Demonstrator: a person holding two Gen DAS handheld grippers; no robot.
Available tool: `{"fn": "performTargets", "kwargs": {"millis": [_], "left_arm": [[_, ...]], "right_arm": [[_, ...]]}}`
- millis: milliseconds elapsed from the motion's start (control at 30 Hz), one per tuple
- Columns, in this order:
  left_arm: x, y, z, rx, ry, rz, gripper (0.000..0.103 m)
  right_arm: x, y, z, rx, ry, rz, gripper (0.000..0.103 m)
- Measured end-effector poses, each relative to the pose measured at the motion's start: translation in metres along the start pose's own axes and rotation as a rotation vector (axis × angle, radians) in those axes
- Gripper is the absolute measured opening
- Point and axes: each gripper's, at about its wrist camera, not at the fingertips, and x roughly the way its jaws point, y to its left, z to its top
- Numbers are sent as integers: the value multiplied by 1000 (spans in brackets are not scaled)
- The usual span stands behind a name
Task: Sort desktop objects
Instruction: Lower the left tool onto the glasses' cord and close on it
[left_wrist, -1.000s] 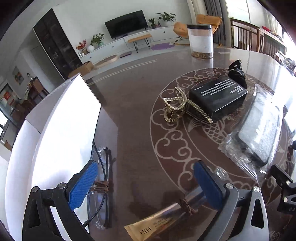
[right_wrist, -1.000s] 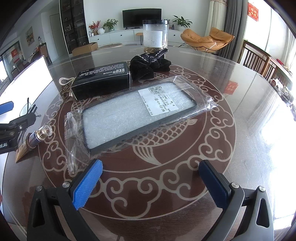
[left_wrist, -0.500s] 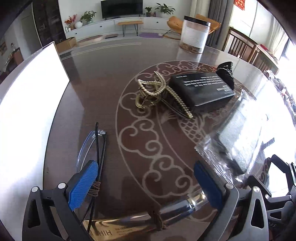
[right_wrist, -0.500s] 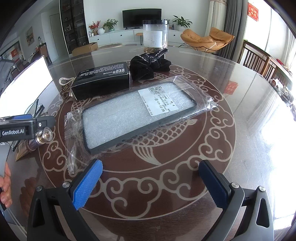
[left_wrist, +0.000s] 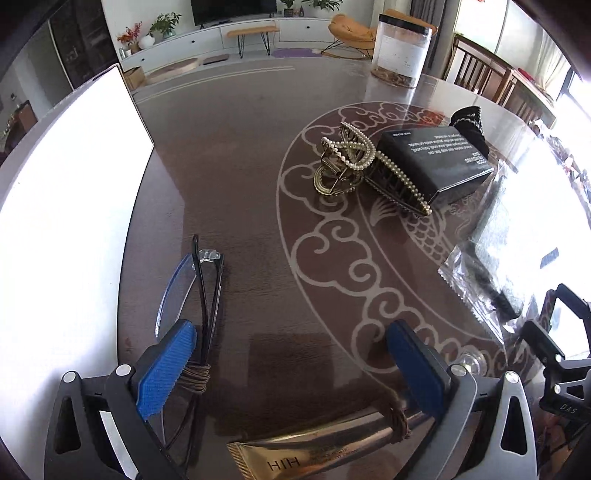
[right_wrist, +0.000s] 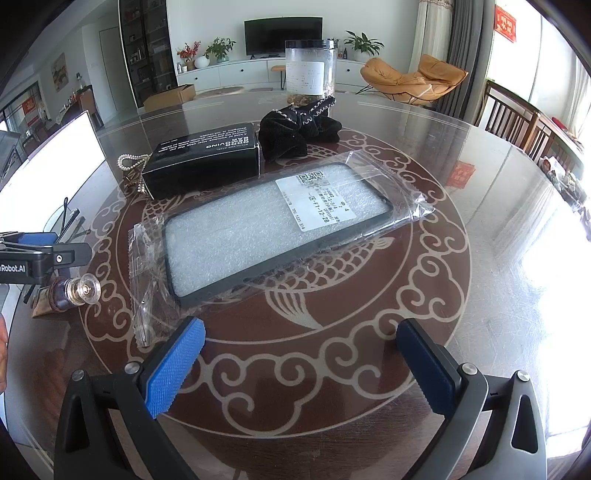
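- Your left wrist camera sits low and close over the desk (left_wrist: 240, 155), facing across it toward the black box (left_wrist: 436, 166) and jar (left_wrist: 400, 50).
- Your right wrist camera looks from the desk's near edge over the bagged phone case (right_wrist: 273, 229).
- Both views share the box, jar and case.

Bagged phone case (right_wrist: 273, 236) lies flat — black box (right_wrist: 203, 162) just behind it.

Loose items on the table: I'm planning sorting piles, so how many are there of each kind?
Hair accessories: 2, pearl claw clip, black scrunchie
Boxes: 1, black box
Bagged phone cases: 1
Glasses: 1
Tubes: 1, gold
Jars: 1
Total: 7
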Motion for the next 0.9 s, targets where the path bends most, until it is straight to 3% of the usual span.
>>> {"fn": "performTargets", "kwargs": {"millis": [167,267,333,367,500,667,733,833,900], "left_arm": [[-6,-6,-7,-9,-23,-8,103],[-19,-28,-22,21,-46,-107,103],[-34,-40,-29,33,-58,-184,96],[-45,-44,-30,39,-82,-187,95],[-75,-28,-12,19,-151,-159,96],[-59,-1,6,-1,-68,-147,96],[-29,1,11,21,-20,-127,96],[-6,-4,-4,48,42,-87,95],[-9,-13,-14,88,15,-69,96]], "right_arm": [[0,0,0,0,0,0,103],[0,0,0,0,0,0,103],[0,0,0,0,0,0,103],[0,0,0,0,0,0,103],[0,0,0,0,0,0,103],[0,0,0,0,0,0,103],[0,0,0,0,0,1,103],[0,0,0,0,0,1,103],[0,0,0,0,0,1,103]]}}
